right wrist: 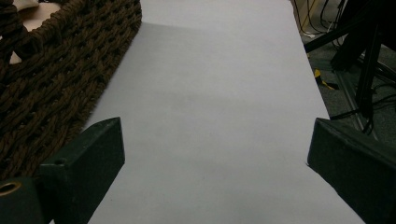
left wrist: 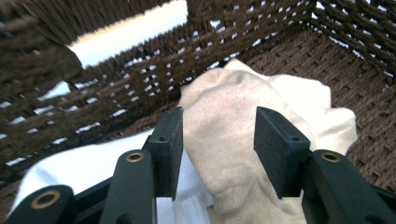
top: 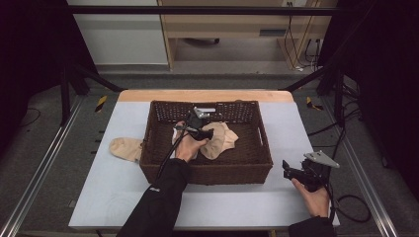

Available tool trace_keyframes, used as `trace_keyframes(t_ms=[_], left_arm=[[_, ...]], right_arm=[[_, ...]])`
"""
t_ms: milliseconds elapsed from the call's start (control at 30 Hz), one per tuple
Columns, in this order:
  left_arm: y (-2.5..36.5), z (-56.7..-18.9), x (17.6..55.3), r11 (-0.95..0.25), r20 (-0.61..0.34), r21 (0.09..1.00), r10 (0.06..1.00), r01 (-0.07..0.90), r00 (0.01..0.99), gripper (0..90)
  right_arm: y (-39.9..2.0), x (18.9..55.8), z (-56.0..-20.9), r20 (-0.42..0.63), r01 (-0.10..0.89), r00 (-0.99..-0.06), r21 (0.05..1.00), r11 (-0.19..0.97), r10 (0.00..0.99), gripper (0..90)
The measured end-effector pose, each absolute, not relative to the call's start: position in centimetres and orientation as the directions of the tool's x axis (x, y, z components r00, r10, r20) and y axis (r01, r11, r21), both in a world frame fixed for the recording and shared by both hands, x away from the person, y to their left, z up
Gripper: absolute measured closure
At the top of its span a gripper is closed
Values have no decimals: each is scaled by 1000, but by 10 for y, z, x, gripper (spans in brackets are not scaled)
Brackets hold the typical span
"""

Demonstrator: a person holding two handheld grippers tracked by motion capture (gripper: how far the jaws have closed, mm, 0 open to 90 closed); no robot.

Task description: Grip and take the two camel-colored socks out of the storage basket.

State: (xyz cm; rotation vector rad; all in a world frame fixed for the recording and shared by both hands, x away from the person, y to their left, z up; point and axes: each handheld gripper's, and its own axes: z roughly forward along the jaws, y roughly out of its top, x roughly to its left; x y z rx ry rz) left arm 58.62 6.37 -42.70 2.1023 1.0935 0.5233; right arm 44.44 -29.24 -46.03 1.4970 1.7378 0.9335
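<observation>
A dark brown wicker basket (top: 205, 175) stands in the middle of the white table (top: 222, 202). Inside it lies a beige sock (top: 221, 140), crumpled, with a white cloth (left wrist: 84, 168) beside it. My left gripper (top: 210, 133) is down in the basket, just over that sock. In the left gripper view its jaws stand apart, left gripper (left wrist: 218, 116), with the beige sock (left wrist: 233, 140) lying between and beneath them, not pinched. A second beige sock (top: 126, 148) lies on the table against the basket's left side. My right gripper (top: 286, 168) rests open over bare table, right of the basket.
The basket wall (left wrist: 140, 79) rises close in front of the left jaws. In the right gripper view the basket's side (right wrist: 56, 70) runs along the left, with bare table (right wrist: 215, 70) ahead. Metal frame rails, cables and a floor edge surround the table.
</observation>
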Motion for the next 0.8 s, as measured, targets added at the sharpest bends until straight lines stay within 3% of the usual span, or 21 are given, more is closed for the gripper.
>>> trace_keyframes(t_ms=[233, 600, 667, 800], left_arm=[[62, -432, 587, -426, 24, 692, 820, 582, 572, 570], [60, -433, 585, -461, 6, 634, 806, 621, 592, 844], [62, -432, 586, -456, 15, 635, 814, 623, 581, 823], [64, -432, 587, -459, 69, 659, 826, 596, 560, 549]], right_arm=[[-292, 445, -461, -29, 525, -137, 845, 98, 990, 43], [-292, 445, -461, -30, 526, -140, 844, 100, 990, 43], [-292, 445, -461, -25, 529, -138, 843, 95, 990, 43], [-292, 445, -461, -30, 527, -140, 844, 100, 990, 43]])
